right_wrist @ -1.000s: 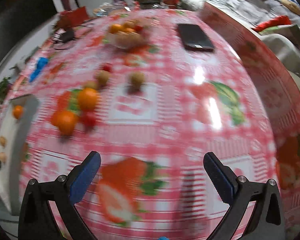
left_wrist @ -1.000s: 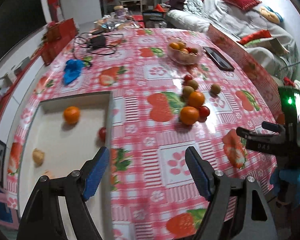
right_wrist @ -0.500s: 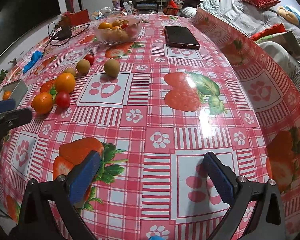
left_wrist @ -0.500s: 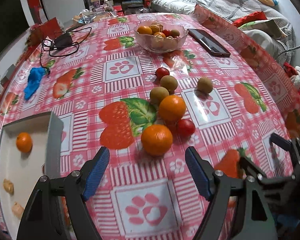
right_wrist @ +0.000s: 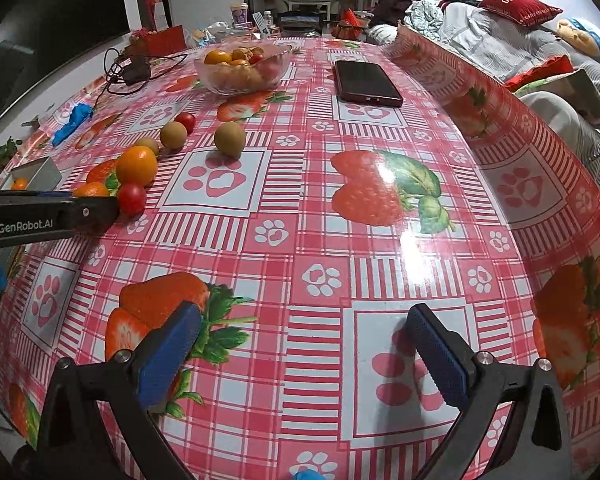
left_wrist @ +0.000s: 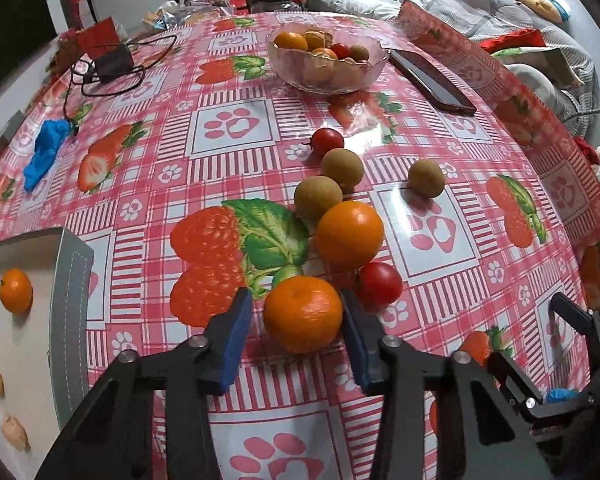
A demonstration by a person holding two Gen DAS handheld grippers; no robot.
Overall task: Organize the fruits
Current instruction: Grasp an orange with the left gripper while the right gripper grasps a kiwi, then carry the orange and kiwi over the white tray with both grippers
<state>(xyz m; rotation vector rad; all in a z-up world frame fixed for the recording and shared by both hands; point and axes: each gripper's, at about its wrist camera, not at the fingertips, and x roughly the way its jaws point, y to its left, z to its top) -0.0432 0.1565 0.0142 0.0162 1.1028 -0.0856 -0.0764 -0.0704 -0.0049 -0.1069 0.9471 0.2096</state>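
Orange mandarin (left_wrist: pixel 303 314) sits between my left claw (left_wrist: pixel 296 334) pads, lower centre (slight gaps, not gripped). My right claw (right_wrist: pixel 300 344) open over counter (right_wrist: pixel 380 240).

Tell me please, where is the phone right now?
In the right wrist view, the phone lies flat at the table's far right, just right of the glass fruit bowl.

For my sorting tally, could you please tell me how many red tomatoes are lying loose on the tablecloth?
2. One red tomato lies right of the orange between the left tongs; another sits farther back, nearer the glass bowl. The bowl holds more fruit, partly hidden.
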